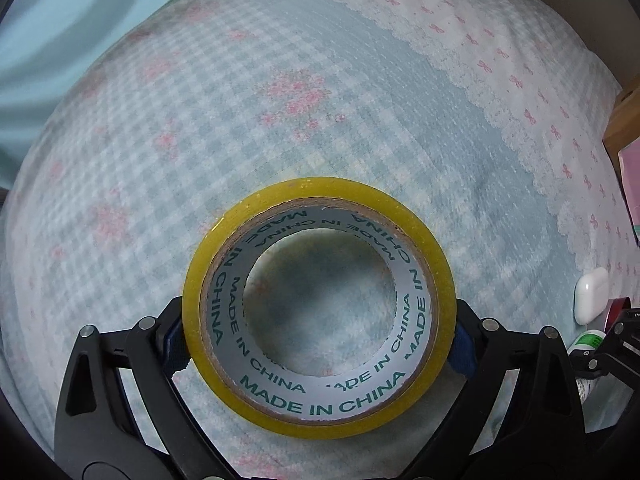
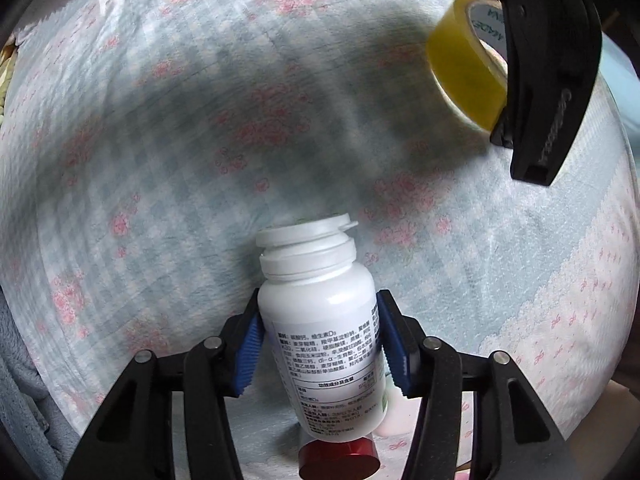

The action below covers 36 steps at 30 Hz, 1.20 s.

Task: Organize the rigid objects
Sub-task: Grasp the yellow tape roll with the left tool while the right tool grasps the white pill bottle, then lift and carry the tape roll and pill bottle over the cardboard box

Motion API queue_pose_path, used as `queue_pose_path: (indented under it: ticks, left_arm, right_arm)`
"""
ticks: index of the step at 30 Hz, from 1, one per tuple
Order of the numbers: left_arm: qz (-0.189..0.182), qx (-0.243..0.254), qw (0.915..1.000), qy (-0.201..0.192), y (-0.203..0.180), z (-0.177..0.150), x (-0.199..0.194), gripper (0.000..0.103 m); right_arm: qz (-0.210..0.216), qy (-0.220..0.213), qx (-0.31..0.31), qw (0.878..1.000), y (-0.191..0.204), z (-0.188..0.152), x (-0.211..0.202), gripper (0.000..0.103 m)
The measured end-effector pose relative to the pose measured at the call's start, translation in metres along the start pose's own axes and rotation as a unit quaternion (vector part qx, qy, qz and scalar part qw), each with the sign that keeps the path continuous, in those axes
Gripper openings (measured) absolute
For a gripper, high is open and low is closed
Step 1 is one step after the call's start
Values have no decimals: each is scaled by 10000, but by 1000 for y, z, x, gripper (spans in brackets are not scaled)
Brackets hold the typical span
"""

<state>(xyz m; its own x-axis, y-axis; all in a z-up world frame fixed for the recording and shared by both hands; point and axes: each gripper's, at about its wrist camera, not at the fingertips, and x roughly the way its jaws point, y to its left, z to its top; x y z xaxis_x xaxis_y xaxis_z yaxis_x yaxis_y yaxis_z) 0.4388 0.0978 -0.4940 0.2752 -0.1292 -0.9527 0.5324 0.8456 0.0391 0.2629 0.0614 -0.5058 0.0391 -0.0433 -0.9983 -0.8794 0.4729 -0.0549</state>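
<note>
**What my claws and the things around them are made of**

My left claw [image 1: 320,344] is matt black plastic with dull metal pins and ribbed blue rubbery pads. The tape roll [image 1: 318,308] is glossy yellow film over a brown card core, lined with printed white paper. Under it the bedspread [image 1: 280,120] is soft, nubbly checked cloth. Right of the roll lies a glossy white plastic case [image 1: 590,300]. My right claw [image 2: 320,344] has the same pads; its bottle [image 2: 320,320] is smooth, shiny white plastic with a paper label.

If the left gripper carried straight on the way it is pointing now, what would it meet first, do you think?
Most likely only the checked bedspread. The left gripper points steeply down with the yellow tape roll between its fingers, and through the roll's hole only fabric shows. How far off the cloth lies is unclear.
</note>
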Motion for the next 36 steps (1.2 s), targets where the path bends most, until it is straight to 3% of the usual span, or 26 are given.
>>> queue_pose_path:
  ticks: [7,15,25,33,36]
  left_arm:
    - [31,-553,9984,-75,27,-22,-36,96]
    - [130,-1178,9927,-204,34,-69,-98,96]
    - [185,-1880,9808,-481,19,-120,-198,96]
    - [215,-1979,9764,-840,-16,-143,-282,96]
    - [204,-1900,9768,-968,-34,-142,-303,96]
  right_arm:
    - [271,-133,710,9970,-7,-14,-35,48]
    - [642,-338,1844,9802,-20,-35,-77,48]
    - [943,-835,3193,9392,-23,-76,-165,48]
    - [945,-1178,3759,9143,2,-110,-230,48]
    - [1010,-1368,4031,8992,3,-133,-247,48]
